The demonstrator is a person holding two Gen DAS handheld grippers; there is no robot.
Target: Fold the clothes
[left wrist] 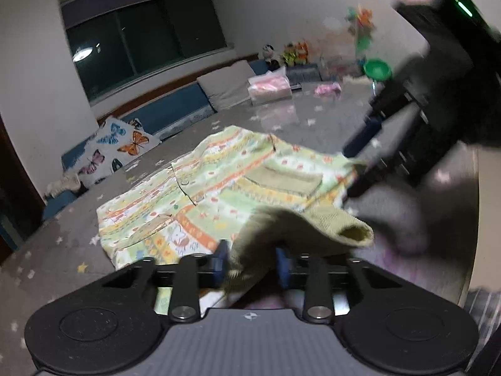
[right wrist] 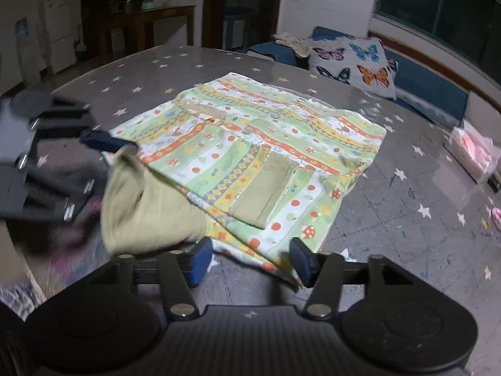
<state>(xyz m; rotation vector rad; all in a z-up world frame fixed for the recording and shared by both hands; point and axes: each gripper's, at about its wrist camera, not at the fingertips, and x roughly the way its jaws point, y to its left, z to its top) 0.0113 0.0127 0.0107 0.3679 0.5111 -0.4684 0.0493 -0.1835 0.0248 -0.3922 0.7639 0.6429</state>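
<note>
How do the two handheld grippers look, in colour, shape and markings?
Both are alike. The left gripper and the right gripper each have a black body with two round discs, a ribbed grey centre plate with a small white emblem, black linkage bars with silver pivot bolts, and blue finger pads. Seen from the left wrist, the right one carries a green light. No cables show.

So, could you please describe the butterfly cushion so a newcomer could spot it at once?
Start at the dark window and drop to the blue bench beneath it. The butterfly cushion leans there, beyond the patterned shirt: pale, printed with big orange, blue and purple butterflies.
</note>
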